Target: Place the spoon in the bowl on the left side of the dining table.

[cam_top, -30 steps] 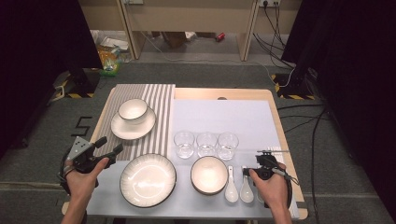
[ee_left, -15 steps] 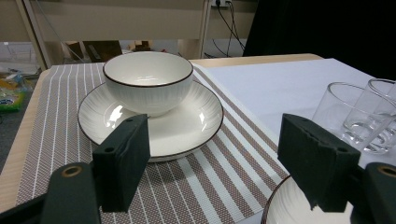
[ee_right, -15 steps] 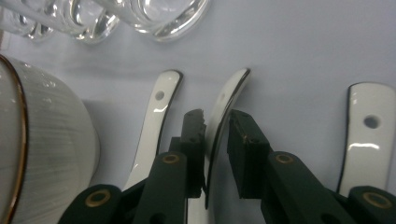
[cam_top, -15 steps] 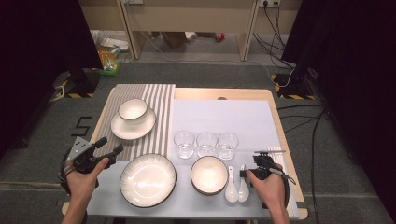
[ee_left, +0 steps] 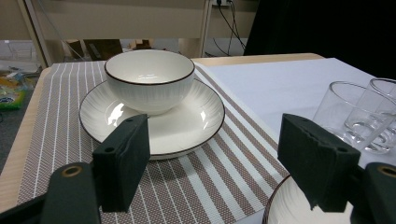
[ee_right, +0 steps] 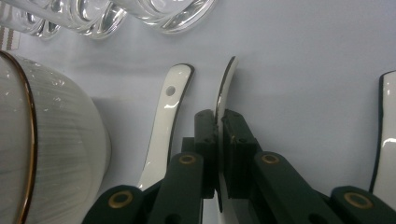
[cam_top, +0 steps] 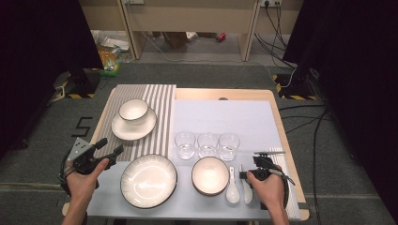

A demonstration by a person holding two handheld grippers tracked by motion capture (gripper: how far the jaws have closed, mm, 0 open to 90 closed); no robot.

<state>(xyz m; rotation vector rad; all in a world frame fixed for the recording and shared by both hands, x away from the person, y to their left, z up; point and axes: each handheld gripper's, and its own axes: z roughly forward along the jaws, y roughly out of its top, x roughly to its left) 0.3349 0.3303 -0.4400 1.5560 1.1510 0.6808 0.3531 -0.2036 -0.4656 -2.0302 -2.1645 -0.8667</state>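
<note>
From the high view, a wooden table [cam_top: 281, 122] carries a pale sheet [cam_top: 234, 117] on its right part and a striped mat [cam_top: 162, 108] on its left. On the mat a small bowl [cam_top: 133, 111] sits in a saucer [cam_top: 123, 133]. Three glasses [cam_top: 207, 145] stand in a row near the middle of the sheet. Nearer the person lie a large plate [cam_top: 149, 181] and a dark-rimmed bowl [cam_top: 210, 175], and just right of that bowl two white spoons side by side: the left spoon [cam_top: 232, 187] and the right spoon [cam_top: 246, 192]. The right gripper [cam_top: 248, 175] reaches the handle of the right spoon. The left gripper [cam_top: 112, 149] hangs over the mat's near left corner, well apart from the spoons. On the floor left of the table a white mark reads "5" [cam_top: 83, 126]; no other writing can be read.

In the left gripper view, the left gripper [ee_left: 215, 158] has its jaws spread wide with nothing between them. Ahead of it stand the small bowl [ee_left: 149, 79] in its saucer [ee_left: 196, 119] on the striped mat [ee_left: 56, 121]; the glasses [ee_left: 359, 116] show at the right.

In the right gripper view, the right gripper [ee_right: 219, 140] has just been closing, and its jaws are pressed together on the thin edge of the right spoon [ee_right: 225, 84], whose handle stands on its side between the pads. The left spoon [ee_right: 168, 121] lies just beside, flat on the sheet [ee_right: 303, 56], next to the dark-rimmed bowl [ee_right: 51, 140].
</note>
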